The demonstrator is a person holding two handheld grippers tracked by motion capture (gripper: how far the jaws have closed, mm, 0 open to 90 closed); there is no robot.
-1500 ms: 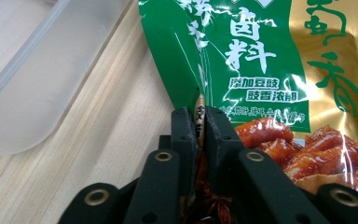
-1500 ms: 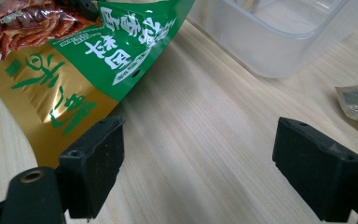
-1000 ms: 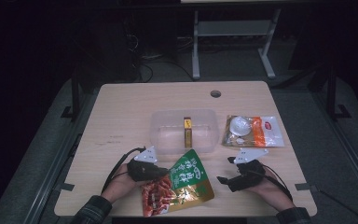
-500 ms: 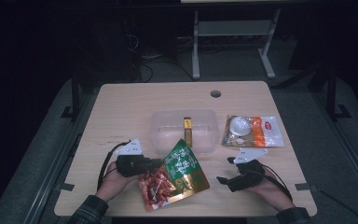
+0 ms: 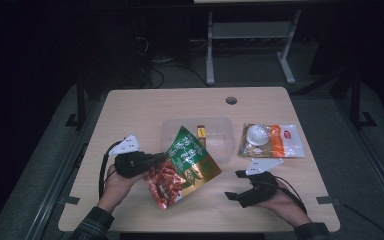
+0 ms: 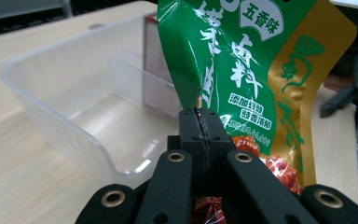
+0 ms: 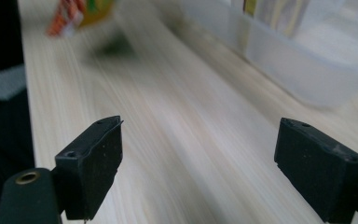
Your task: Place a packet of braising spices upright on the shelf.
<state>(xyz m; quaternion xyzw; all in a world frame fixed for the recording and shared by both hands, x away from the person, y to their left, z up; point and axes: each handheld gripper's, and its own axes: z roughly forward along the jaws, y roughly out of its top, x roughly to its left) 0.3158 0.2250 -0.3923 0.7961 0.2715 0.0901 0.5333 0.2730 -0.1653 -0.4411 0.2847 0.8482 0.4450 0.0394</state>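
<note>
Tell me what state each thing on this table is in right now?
Left claw: shut on the green snack bag.
Green snack bag: sealed, lifted, tilted.
Right claw: open, holding nothing.
Clear plastic tub: open-topped, with a small box inside.
Orange packet: flat on the table.

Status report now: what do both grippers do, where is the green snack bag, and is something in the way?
Left gripper shut on green snack bag, lifted beside clear tub. Right gripper open, empty, low over table. Nothing between bag and tub.
</note>
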